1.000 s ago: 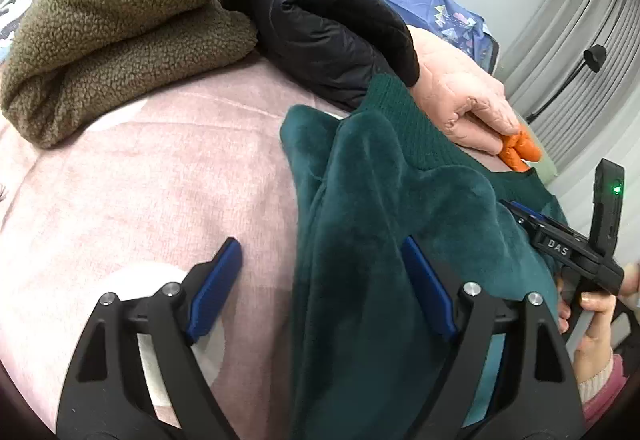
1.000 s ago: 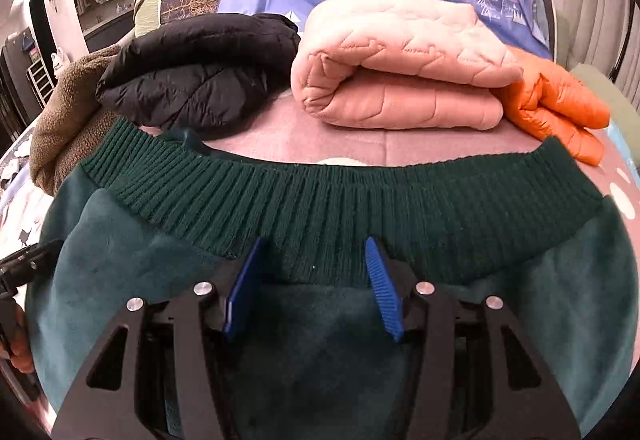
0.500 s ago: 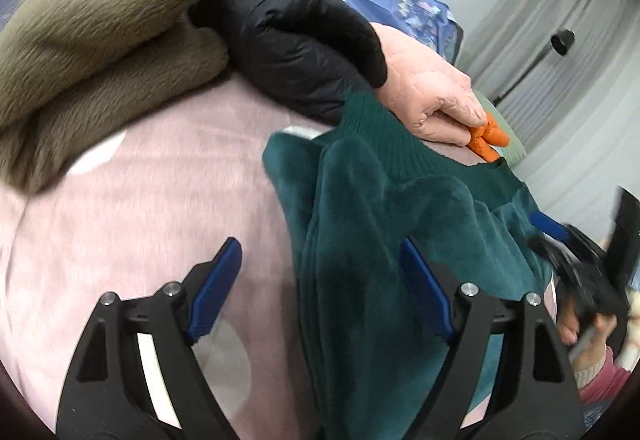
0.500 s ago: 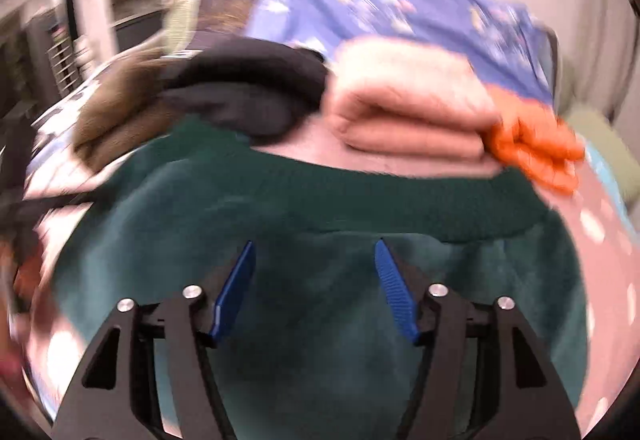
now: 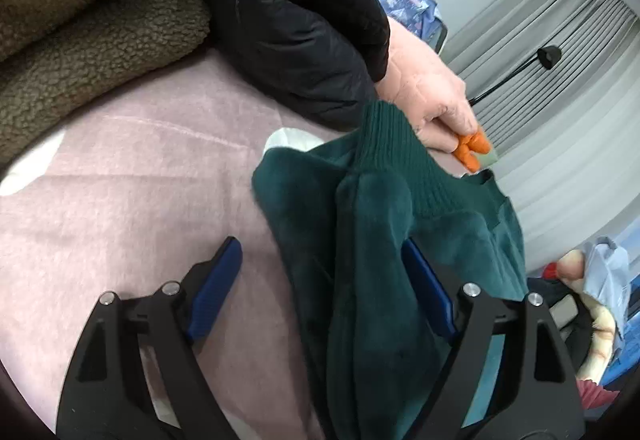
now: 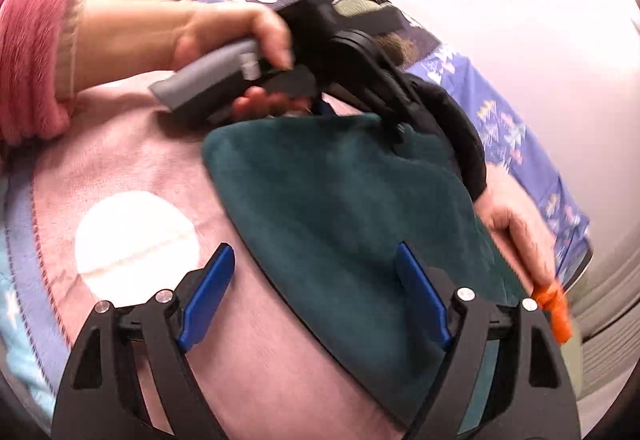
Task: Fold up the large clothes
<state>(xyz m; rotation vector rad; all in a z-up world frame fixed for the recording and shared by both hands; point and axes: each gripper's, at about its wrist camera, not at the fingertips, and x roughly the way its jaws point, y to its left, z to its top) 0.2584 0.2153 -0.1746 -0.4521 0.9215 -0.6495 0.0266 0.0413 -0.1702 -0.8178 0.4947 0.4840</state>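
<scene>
Lying under both open claws: green garment (image 5: 384, 240).

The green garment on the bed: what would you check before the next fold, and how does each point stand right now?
1. Left gripper open: ok.
2. Right gripper free of cloth: ok, its jaws are opening, nothing pinched.
3. Green garment flat: not ok, it is bunched in ridges in the left wrist view.
4. Ribbed hem reachable: ok, uncovered.
5. Bare blanket beside it: ok.
6. Sleeves tucked: cannot tell.
</scene>
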